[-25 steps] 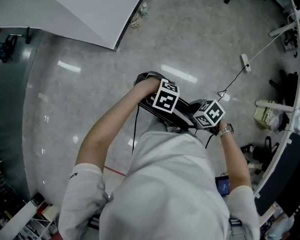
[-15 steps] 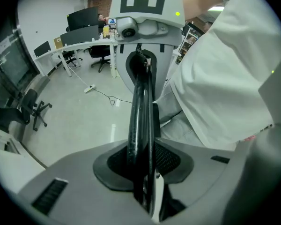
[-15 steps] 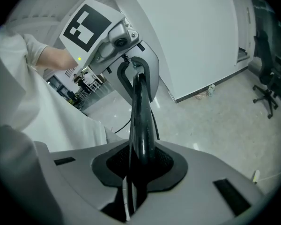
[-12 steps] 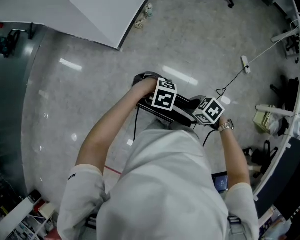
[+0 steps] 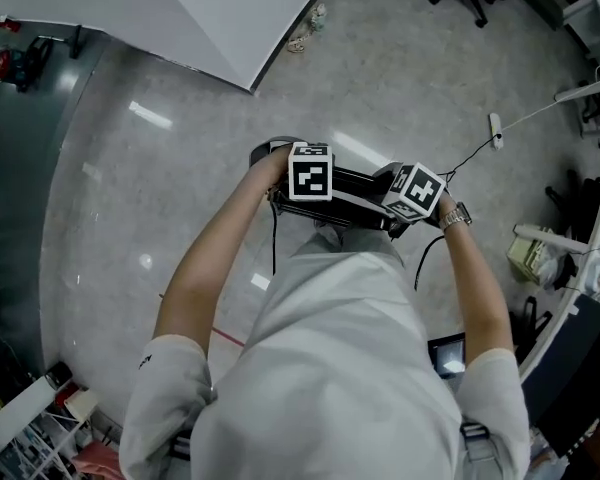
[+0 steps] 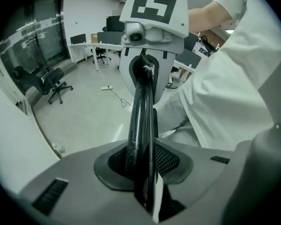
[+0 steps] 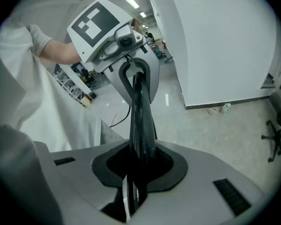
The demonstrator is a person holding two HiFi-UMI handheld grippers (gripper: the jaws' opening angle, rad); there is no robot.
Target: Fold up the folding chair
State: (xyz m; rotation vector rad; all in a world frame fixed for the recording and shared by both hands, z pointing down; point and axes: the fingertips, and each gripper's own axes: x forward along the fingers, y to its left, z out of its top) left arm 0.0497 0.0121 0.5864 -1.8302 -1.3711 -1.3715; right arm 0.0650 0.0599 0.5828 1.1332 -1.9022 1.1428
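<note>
In the head view, the marker cubes have swung round compared with a second ago: the left gripper (image 5: 302, 180) now sits higher and further left in the picture. The right gripper (image 5: 412, 196) has risen too, so the line between them runs nearly level instead of slanting down to the right. The white wall panel (image 5: 230, 18) has also slid rightward. The black folding chair (image 5: 356, 182) shows only as a dark narrow strip between the two grippers, just ahead of the person's white T-shirt (image 5: 330, 368) and above the grey speckled floor (image 5: 150, 228). The rest of it is hidden beneath the torso, so whether it lies flat cannot be told. In the left gripper view, a black round tube (image 6: 140, 116) of the chair runs straight out from this gripper's jaws, which are clamped on it, to the right gripper at its far end, with a black office chair (image 6: 56, 86) standing well behind. In the right gripper view, the same glossy tube leaves jaws that have just been closing and now pinch it, and it reaches the left gripper at the other end.
</note>
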